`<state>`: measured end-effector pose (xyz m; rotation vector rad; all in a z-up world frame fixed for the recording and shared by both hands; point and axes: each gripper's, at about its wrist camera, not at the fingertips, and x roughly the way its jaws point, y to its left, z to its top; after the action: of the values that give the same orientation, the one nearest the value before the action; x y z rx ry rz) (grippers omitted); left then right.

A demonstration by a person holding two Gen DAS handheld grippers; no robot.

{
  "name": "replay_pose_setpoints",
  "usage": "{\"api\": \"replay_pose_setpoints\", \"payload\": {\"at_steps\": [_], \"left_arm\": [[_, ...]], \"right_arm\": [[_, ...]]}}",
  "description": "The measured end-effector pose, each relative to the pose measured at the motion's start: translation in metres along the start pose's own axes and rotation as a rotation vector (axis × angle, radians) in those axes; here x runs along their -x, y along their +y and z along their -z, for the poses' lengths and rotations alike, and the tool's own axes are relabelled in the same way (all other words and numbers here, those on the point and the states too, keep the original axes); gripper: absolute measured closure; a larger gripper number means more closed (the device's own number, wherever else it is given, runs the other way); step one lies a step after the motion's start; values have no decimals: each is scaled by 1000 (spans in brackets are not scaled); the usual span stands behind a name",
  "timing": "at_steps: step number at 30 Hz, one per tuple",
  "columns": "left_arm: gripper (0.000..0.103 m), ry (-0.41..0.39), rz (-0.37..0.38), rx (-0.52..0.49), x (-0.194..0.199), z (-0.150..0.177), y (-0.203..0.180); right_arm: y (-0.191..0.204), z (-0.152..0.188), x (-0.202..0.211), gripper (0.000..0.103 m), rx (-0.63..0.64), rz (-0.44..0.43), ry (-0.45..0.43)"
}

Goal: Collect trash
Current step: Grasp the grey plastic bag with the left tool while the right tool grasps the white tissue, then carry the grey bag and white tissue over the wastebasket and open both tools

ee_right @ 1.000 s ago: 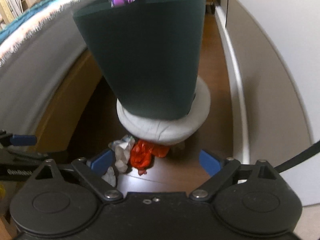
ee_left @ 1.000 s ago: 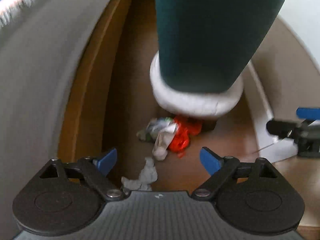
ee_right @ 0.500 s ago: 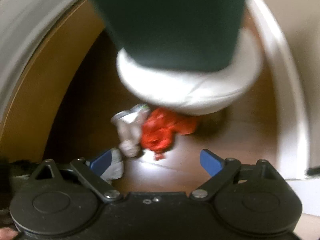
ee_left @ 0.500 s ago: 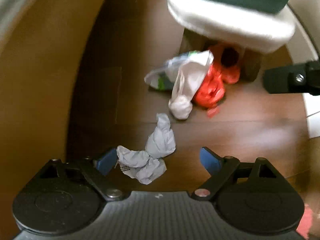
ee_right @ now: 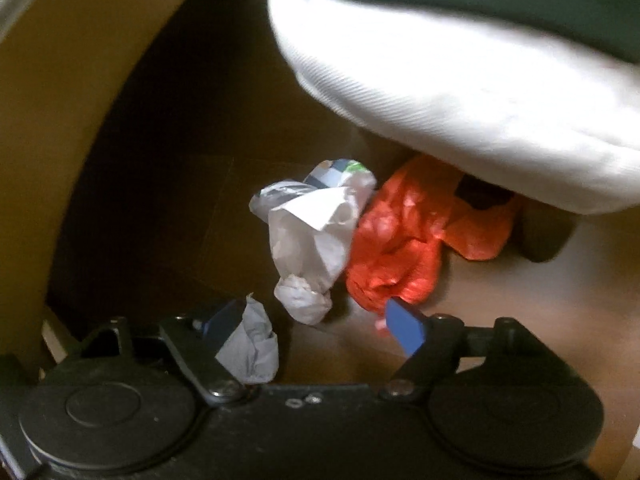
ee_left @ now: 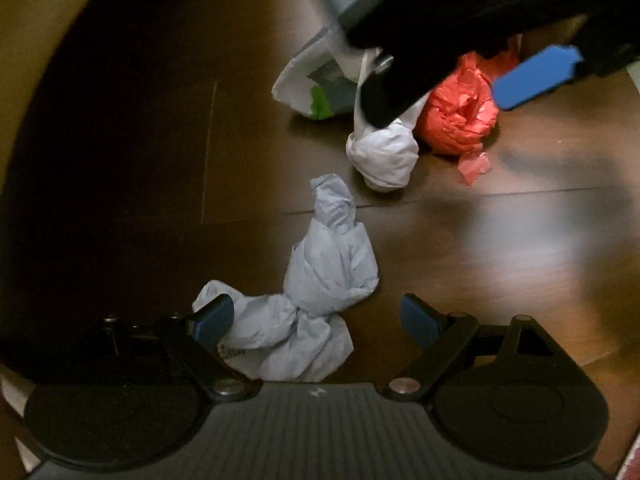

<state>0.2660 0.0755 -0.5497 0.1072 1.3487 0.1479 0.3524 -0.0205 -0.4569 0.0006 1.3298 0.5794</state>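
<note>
Reach-down step: both grippers are closing in on the litter on the dark wood floor [ee_left: 120, 128]. The left gripper [ee_left: 316, 320] is wide open, empty, straddling the pale blue crumpled paper [ee_left: 320, 280]. The right gripper [ee_right: 312, 326], jaws just narrowing but gripping nothing, hangs over the white wad [ee_right: 308, 300] beside the red bag [ee_right: 400, 252]. Next: lower and pinch; versus earlier, the floor looms closer and the stool has left the left view.

Floor [ee_left: 500, 240] litter: crumpled paper [ee_left: 320, 280] nearest, btwn left gripper [ee_left: 316, 320] fingers; knotted bag [ee_left: 384, 156] beyond it, plastic bag [ee_left: 456, 120] just to its right, wrapper [ee_left: 316, 88] behind, cushion [ee_right: 460, 100] overhead
</note>
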Motion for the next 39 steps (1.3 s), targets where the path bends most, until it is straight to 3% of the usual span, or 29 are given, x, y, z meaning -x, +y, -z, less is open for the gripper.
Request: {"api": "replay_pose_setpoints", "payload": {"at_steps": [6, 9, 12, 16, 20, 25, 34, 39], "left_arm": [[13, -14, -6, -60, -10, -3, -6], [15, 1, 7, -47, -14, -3, -4], [44, 40, 24, -18, -20, -5, -1], [63, 41, 49, -19, -15, -7, -1], [64, 40, 41, -19, -11, -6, 0], [65, 38, 42, -10, 3, -6, -5], [65, -16, 70, 11, 64, -19, -4], [65, 2, 152, 87, 121, -31, -1]], "right_arm": [[13, 0, -25, 31, -9, 41, 16], [17, 0, -33, 39, -20, 61, 27], [17, -2, -37, 55, -31, 81, 36], [14, -1, -34, 78, -44, 97, 41], [12, 1, -26, 96, -43, 100, 39], [3, 1, -6, 98, -38, 105, 29], [-12, 23, 85, 99, -56, 117, -47], [-5, 34, 145, 99, -45, 138, -103]]}}
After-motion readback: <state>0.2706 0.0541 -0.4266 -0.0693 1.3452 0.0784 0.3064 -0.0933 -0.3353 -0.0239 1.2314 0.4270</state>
